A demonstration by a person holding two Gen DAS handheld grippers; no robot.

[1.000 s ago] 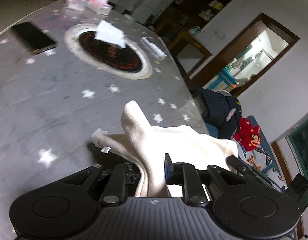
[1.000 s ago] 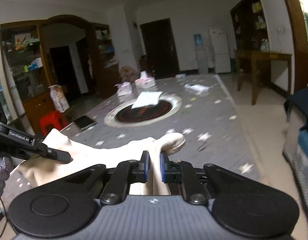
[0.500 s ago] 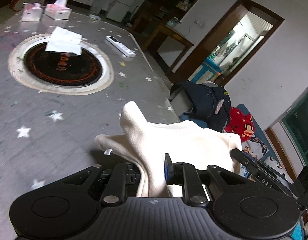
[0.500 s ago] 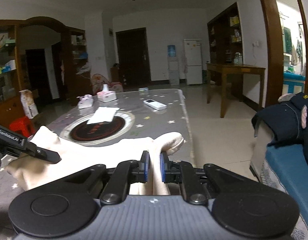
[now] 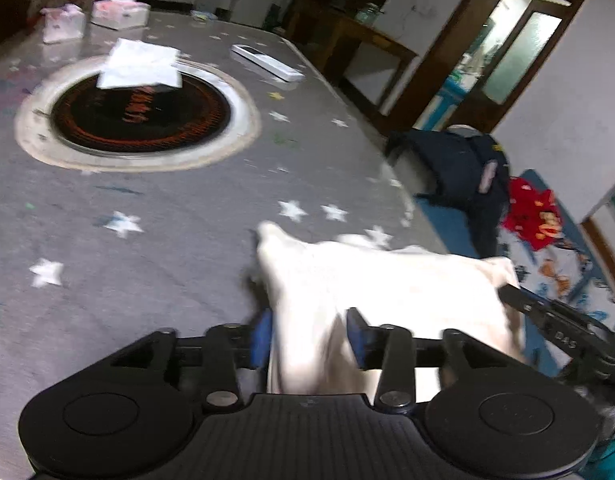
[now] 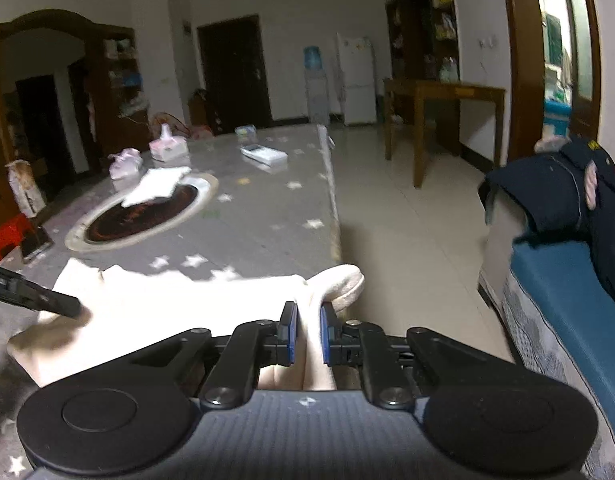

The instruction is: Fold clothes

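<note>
You have the cream garment [image 5: 379, 280] strung between your two hands at the near end of the counter [image 5: 155, 216], close to its right-hand edge, and that two-point hold reads as a way to keep the cloth spread while it is laid down for a fold. Your right gripper [image 6: 307, 334] is pinched tight on a bunched fold at its end of the cloth, the blue pads pressing into the fabric, so that end stays anchored. Your left gripper [image 5: 309, 336] is opening: the pads stand apart with the cloth loose between them and no longer squeezed, which looks like a release of that end onto the counter. The garment's long axis runs from one gripper to the other, roughly parallel to the counter's near edge, with one rounded end poking past the right gripper toward the floor side and a peaked corner rising just beyond the left gripper. Motion blur hides the hems, so you cannot tell which end is the neck or waist.
</note>
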